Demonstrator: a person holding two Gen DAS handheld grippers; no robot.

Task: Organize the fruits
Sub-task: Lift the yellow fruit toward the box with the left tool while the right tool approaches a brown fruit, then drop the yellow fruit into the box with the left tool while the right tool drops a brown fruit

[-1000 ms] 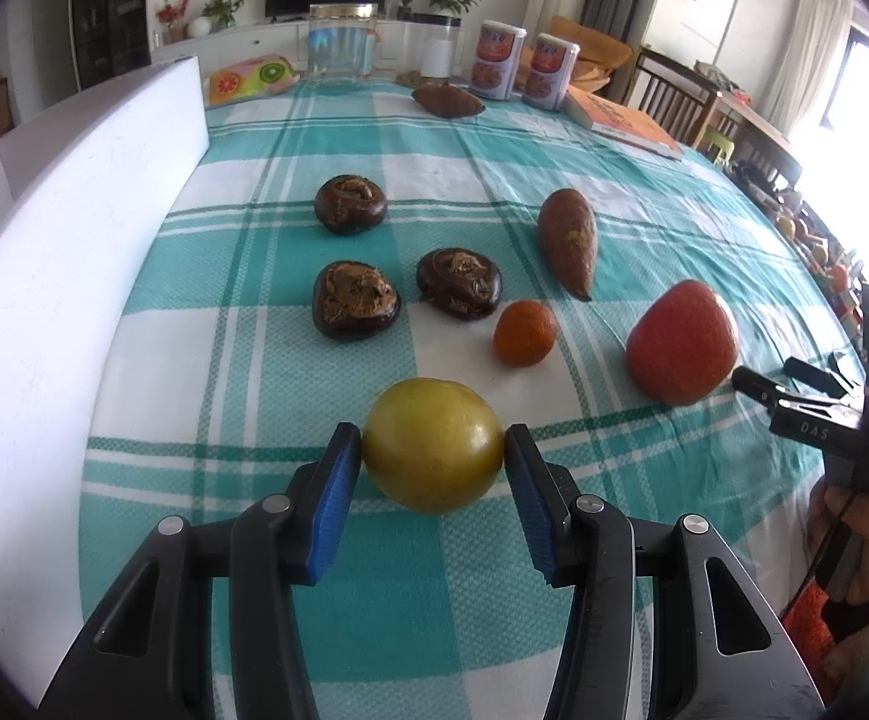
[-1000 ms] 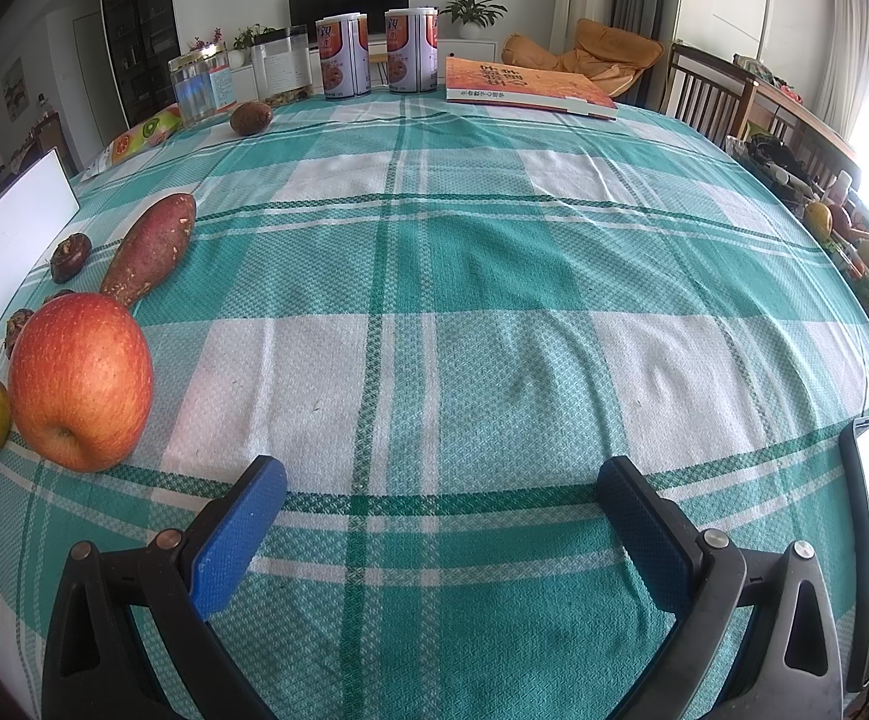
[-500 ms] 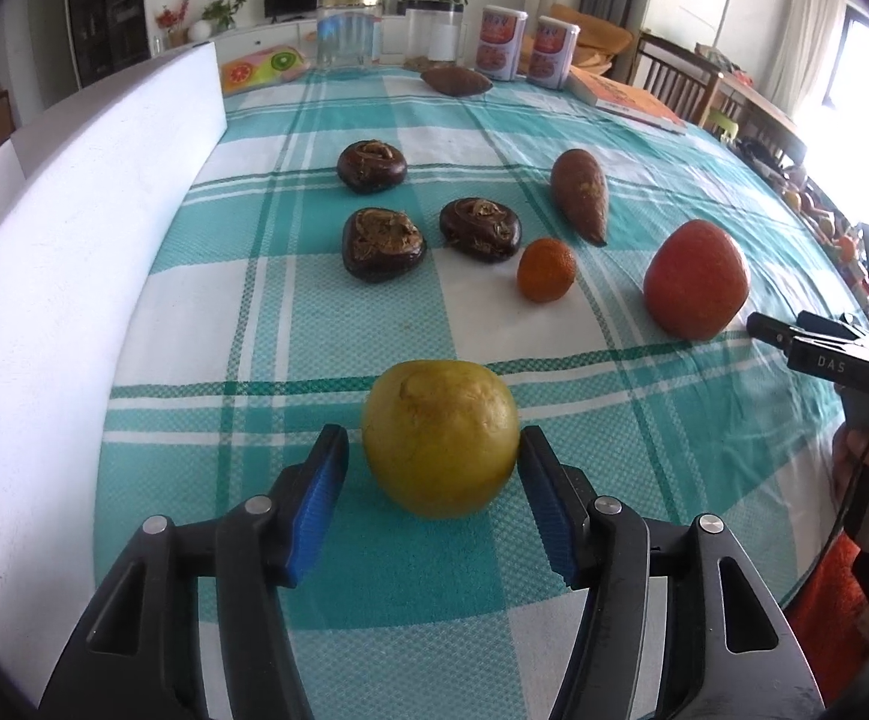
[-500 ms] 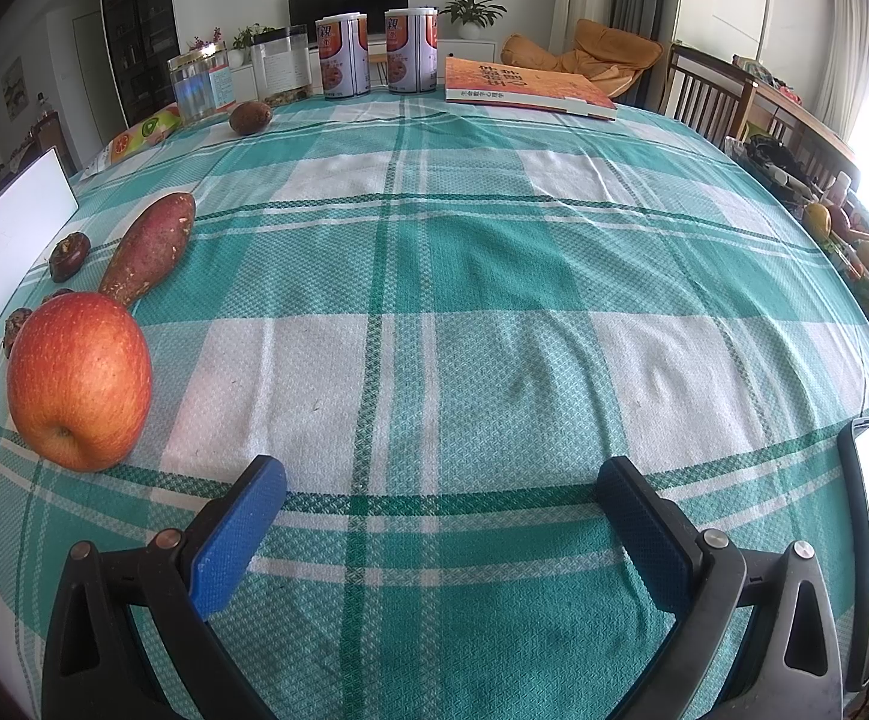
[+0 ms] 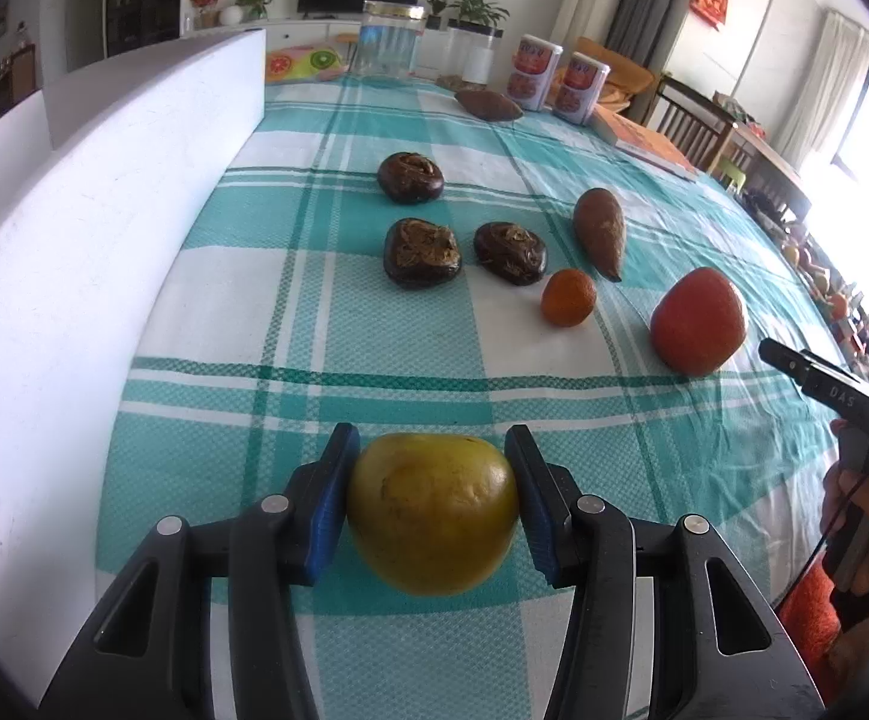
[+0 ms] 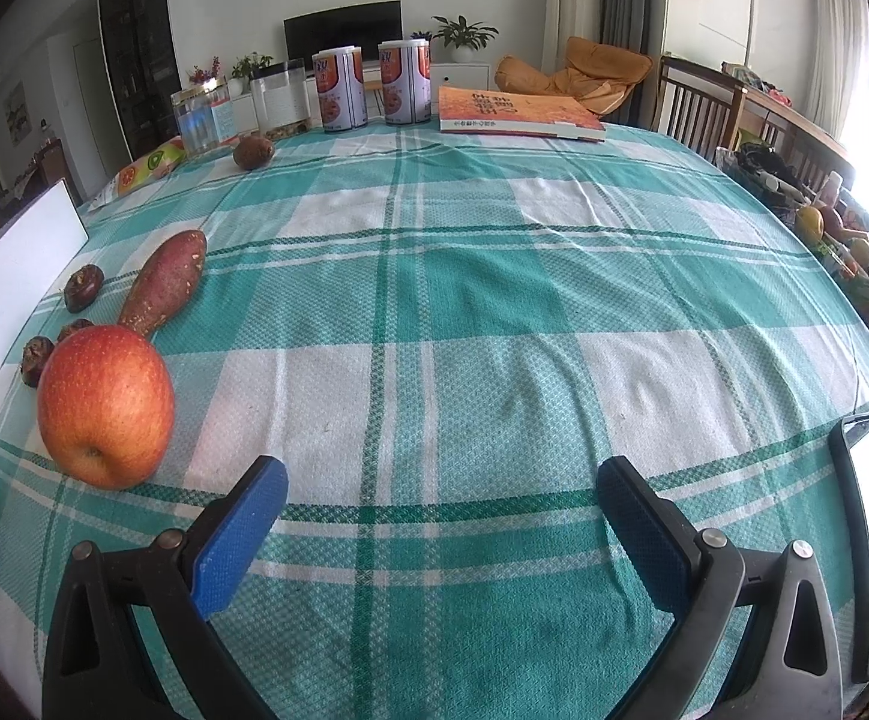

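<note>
The left gripper (image 5: 431, 504) is clamped on a yellow-green fruit (image 5: 432, 513), whose sides are pressed by both blue pads (image 5: 327, 504) near the front edge of the checked tablecloth (image 5: 290, 312). Whether the fruit rests on the cloth or is held just above it cannot be told. A white foam board (image 5: 74, 252) is seen along the left of the table. Beyond the held fruit, three dark brown wrinkled fruits (image 5: 422, 252) are grouped together, and a small orange (image 5: 568, 297) is placed just to their right. A sweet potato (image 5: 599, 232) is laid behind the orange, and a red apple (image 5: 698, 320) is set further right, near the table edge. The right gripper (image 6: 440, 525) is held wide apart over bare cloth with nothing between its pads; the apple (image 6: 104, 405) is seen to its left, well apart from the blue pad. At the far end of the table, two cans (image 6: 371, 87) and an orange book (image 6: 515, 111) are placed, with a second sweet potato (image 5: 487, 104) lying in front of the cans
</note>
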